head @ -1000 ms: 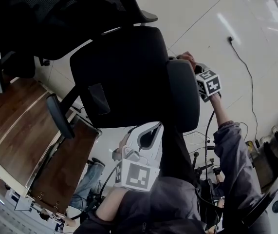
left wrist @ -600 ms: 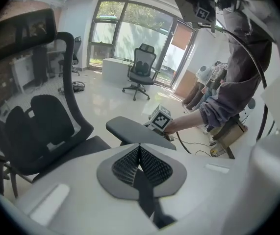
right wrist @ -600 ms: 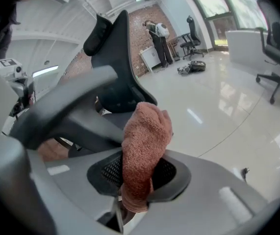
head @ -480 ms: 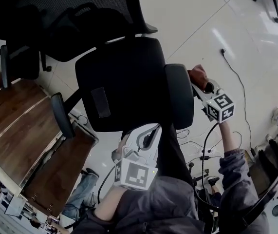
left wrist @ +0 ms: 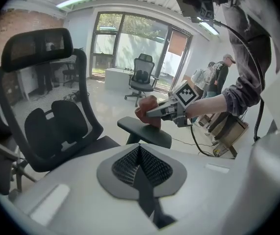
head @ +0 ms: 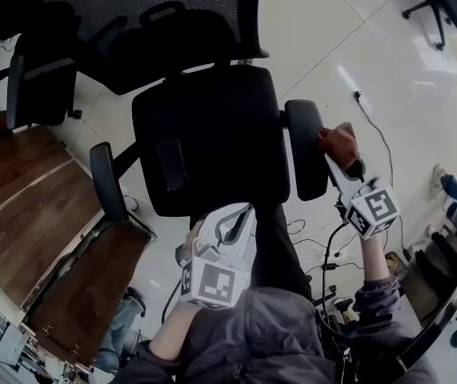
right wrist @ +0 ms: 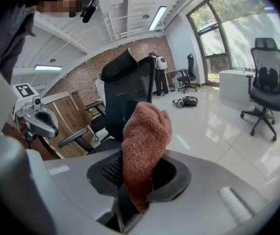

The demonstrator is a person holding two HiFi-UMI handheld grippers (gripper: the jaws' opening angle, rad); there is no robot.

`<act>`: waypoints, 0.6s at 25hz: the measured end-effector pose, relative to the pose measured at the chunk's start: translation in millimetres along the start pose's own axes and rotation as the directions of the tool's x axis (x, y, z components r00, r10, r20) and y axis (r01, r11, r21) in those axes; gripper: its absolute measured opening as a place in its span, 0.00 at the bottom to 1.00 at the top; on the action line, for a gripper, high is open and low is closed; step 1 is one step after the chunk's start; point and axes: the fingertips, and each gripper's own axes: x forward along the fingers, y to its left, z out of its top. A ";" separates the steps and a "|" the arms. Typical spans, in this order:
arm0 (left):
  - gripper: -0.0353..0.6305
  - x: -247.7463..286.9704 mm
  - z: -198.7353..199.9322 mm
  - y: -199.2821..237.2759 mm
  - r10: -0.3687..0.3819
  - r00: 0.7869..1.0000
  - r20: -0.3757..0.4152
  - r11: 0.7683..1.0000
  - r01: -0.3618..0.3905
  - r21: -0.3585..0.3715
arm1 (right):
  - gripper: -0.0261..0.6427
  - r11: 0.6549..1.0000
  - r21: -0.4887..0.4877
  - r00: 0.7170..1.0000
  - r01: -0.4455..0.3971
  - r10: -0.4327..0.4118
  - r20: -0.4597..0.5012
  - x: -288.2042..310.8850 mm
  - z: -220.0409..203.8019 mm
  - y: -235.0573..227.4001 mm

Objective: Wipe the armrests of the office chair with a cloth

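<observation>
The black office chair's seat fills the middle of the head view, with its right armrest and left armrest on either side. My right gripper is shut on a reddish-brown cloth, which lies against the right armrest's outer edge about halfway along. In the left gripper view the cloth rests on that armrest. The right gripper view shows the cloth clamped between the jaws. My left gripper hovers before the seat's front edge, shut, with nothing in it.
A wooden desk stands to the left. A second chair is at the far right, and a cable runs over the glossy floor. More cables lie under the chair. People stand in the background.
My right gripper has slid the cloth from the right armrest's back end toward its middle. The head view has shifted. The left gripper has hardly moved.
</observation>
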 end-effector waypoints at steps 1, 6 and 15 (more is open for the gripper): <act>0.08 -6.1 -4.0 4.1 0.001 1.000 0.007 1.000 -0.001 0.004 | 0.18 1.000 -0.002 1.000 0.003 -0.003 0.004 -0.6 3.3 11.7; 0.08 -46.2 -31.2 31.3 -0.015 0.999 0.030 1.000 0.015 0.009 | 0.18 1.000 0.014 1.000 0.016 -0.016 0.006 17.6 2.7 79.8; 0.08 -100.8 -72.4 86.7 -0.084 0.996 0.034 0.994 0.082 0.072 | 0.18 0.908 0.231 0.937 0.350 -0.339 -0.086 94.7 -67.9 94.9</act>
